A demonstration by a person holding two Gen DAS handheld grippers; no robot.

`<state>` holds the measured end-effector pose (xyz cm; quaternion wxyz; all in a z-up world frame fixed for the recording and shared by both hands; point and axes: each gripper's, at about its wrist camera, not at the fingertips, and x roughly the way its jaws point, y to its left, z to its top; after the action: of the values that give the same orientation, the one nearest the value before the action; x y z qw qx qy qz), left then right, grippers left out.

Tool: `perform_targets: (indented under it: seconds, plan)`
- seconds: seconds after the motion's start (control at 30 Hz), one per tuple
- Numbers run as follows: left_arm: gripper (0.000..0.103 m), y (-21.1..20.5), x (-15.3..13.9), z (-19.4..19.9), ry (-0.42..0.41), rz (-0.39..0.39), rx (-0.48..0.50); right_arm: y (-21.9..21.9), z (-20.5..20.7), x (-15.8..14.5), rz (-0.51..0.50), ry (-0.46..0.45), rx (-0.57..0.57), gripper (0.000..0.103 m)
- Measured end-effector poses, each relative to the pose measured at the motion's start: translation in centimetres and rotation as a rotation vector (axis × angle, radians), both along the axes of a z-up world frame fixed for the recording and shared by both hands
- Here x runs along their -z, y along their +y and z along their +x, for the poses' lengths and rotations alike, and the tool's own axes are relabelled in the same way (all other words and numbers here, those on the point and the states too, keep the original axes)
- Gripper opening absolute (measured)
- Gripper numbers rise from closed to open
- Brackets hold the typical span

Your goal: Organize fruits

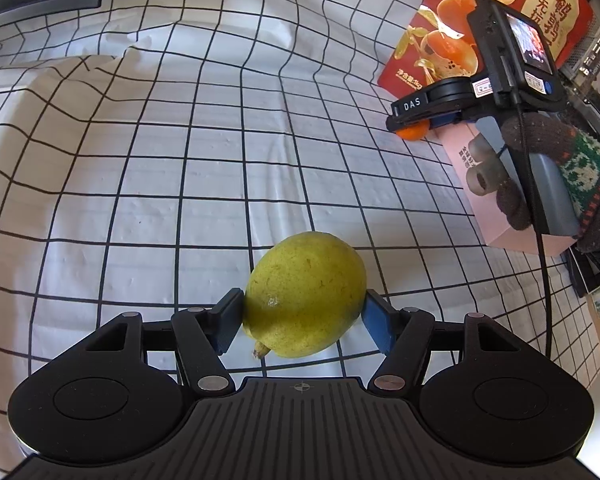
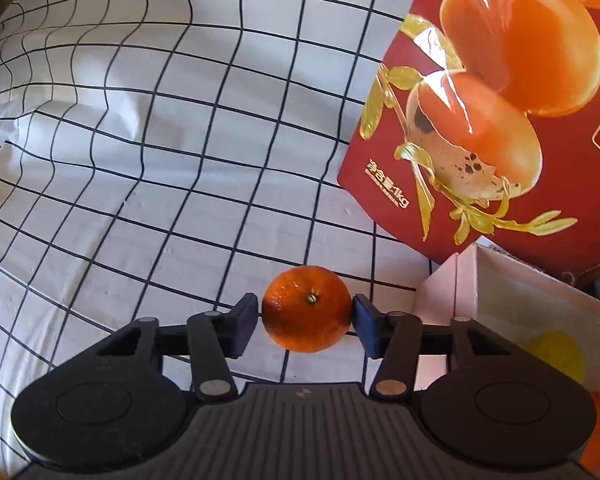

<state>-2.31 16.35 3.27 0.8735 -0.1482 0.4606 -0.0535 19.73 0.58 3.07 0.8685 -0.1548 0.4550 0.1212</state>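
Observation:
My left gripper (image 1: 302,316) is shut on a yellow-green lemon (image 1: 306,294) and holds it above the checked cloth. My right gripper (image 2: 306,316) is shut on a small orange mandarin (image 2: 307,308). In the left wrist view the right gripper (image 1: 410,120) shows at the far right with the mandarin (image 1: 412,132) under its fingers, just left of a pink box (image 1: 496,200). In the right wrist view the pink box (image 2: 512,292) is open at the right; a yellow fruit (image 2: 556,354) lies inside it.
A white cloth with a black grid (image 1: 180,160) covers the table and is wrinkled at the left. A tall red carton printed with oranges (image 2: 500,120) stands behind the pink box. A gloved hand (image 1: 552,168) grips the right gripper's handle.

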Motion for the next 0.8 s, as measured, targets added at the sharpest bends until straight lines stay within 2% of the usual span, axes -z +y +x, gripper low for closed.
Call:
perform_targets:
  seconds: [0.07,0.2,0.37,0.47,0.6,0.8]
  plan:
    - [0.070,0.0,0.0,0.0,-0.001,0.000,0.005,-0.2,-0.3,-0.1,0.009,0.007,-0.001,0.048]
    - [0.070,0.1,0.0,0.1,-0.005,-0.002,0.010,-1.1,-2.2,-1.6,0.090,0.018,-0.015,0.048]
    - [0.070,0.1,0.1,0.3,-0.009,0.000,0.018,-0.9,-7.6,-3.9,0.172,-0.017,-0.089,0.048]
    - [0.070,0.1,0.1,0.3,-0.011,0.002,0.025,-0.8,-11.4,-4.8,0.170,-0.045,-0.129,0.048]
    - [0.070,0.1,0.1,0.3,-0.012,0.010,0.041,-2.0,-15.8,-4.2,0.196,-0.018,-0.136,0.048]
    - [0.070,-0.4,0.1,0.3,-0.008,0.011,0.091,-4.0,-20.1,-2.0,0.164,0.013,-0.111,0.048]
